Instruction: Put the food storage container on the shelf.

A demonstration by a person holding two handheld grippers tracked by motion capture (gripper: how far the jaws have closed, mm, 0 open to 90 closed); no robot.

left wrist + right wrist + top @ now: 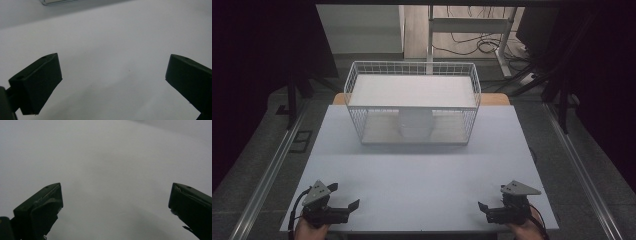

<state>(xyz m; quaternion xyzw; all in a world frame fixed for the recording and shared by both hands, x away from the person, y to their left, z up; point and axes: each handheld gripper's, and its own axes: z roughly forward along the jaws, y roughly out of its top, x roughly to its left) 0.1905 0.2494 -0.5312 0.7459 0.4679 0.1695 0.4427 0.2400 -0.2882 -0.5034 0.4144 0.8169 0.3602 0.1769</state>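
Hand-held grippers spread, basket well beyond

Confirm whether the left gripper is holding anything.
No: the left gripper has its jaws spread wide with only bare white table between them.

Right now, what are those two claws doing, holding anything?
Left claw: open, holding nothing, low over the table.
Right claw: open, holding nothing.

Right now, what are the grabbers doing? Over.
Left gripper and right gripper open, holding nothing. White wire basket far across table, untouched. Nothing between.
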